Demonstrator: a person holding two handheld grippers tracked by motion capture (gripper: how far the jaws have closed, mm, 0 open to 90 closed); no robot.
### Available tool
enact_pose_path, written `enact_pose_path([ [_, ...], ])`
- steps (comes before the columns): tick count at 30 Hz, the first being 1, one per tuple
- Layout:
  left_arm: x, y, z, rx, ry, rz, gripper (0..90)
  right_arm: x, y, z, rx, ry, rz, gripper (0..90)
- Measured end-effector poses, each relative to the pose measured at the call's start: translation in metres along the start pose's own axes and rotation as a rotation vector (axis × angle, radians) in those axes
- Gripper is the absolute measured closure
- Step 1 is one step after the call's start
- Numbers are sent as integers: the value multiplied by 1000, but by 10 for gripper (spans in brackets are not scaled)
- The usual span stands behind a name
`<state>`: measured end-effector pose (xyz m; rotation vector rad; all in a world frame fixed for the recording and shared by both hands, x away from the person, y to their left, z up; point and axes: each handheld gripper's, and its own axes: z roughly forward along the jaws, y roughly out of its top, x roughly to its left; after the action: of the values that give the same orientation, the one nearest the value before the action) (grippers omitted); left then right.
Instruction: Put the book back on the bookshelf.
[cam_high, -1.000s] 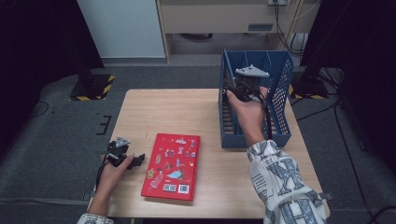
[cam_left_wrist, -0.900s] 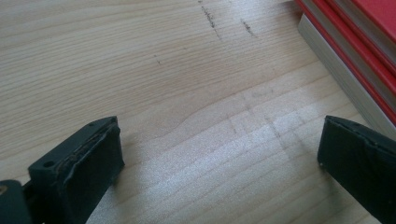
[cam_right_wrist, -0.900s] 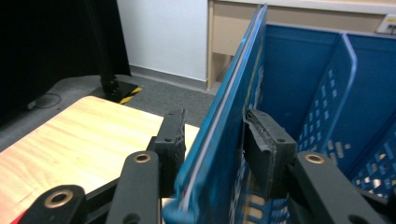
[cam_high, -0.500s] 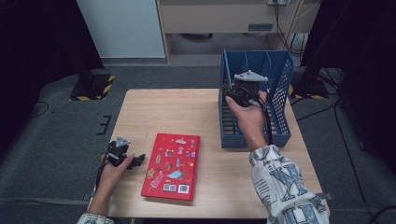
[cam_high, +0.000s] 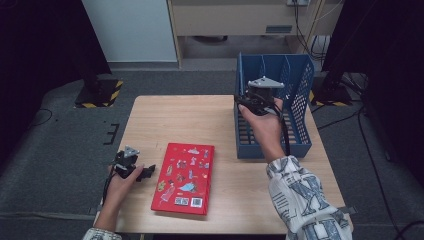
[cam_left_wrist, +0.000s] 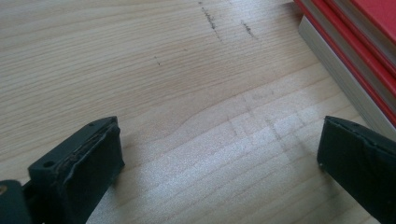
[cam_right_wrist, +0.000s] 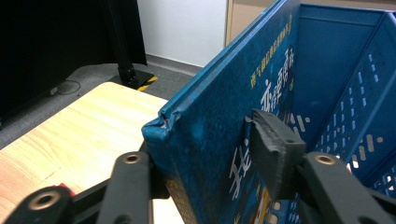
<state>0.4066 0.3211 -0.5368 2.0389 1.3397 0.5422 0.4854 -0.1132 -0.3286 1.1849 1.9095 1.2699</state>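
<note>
A blue book (cam_right_wrist: 210, 154) stands upright at the left end of the blue mesh file rack (cam_high: 300, 100), at the table's far right. My right gripper (cam_high: 256, 100) straddles its top edge. In the right gripper view the jaws have just been opening: the right pad (cam_right_wrist: 273, 149) stands slightly off the cover, and the left jaw is partly hidden behind the book. My right gripper (cam_right_wrist: 210, 140) is open around the book. A red book (cam_high: 184, 177) lies flat at the front middle. My left gripper (cam_high: 146, 172) rests open on the wood just left of it, nothing between its jaws.
The wooden table (cam_high: 190, 120) has bare room in its middle and far left. The red book's page edges (cam_left_wrist: 345, 79) run along the right of the left gripper view. The rack's dividers (cam_right_wrist: 355, 116) stand to the right of the blue book. Grey floor surrounds the table.
</note>
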Motion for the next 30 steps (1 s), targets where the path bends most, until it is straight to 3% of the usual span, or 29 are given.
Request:
enact_pose_path([
  [2, 1, 0, 0, 0, -2, 2, 0, 1, -2, -5, -25, 7, -14, 415],
  [3, 1, 0, 0, 0, -2, 2, 0, 1, -2, -5, -25, 7, -14, 415],
  [5, 0, 1, 0, 2, 0, 3, 0, 1, -6, -10, -39, 24, -25, 278],
  [8, 1, 0, 0, 2, -3, 6, 0, 2, -7, -12, -34, 31, -31, 244],
  [9, 1, 0, 0, 4, -4, 9, 0, 2, -12, -21, -39, 52, -54, 178],
  [12, 1, 0, 0, 2, -4, 7, 0, 2, -18, -26, -32, 68, -70, 132],
  [23, 1, 0, 0, 4, -6, 12, 0, 1, -52, -52, -17, 144, -106, 75],
  [30, 1, 0, 0, 4, -6, 11, 0, -2, -85, -56, 12, 192, -77, 104],
])
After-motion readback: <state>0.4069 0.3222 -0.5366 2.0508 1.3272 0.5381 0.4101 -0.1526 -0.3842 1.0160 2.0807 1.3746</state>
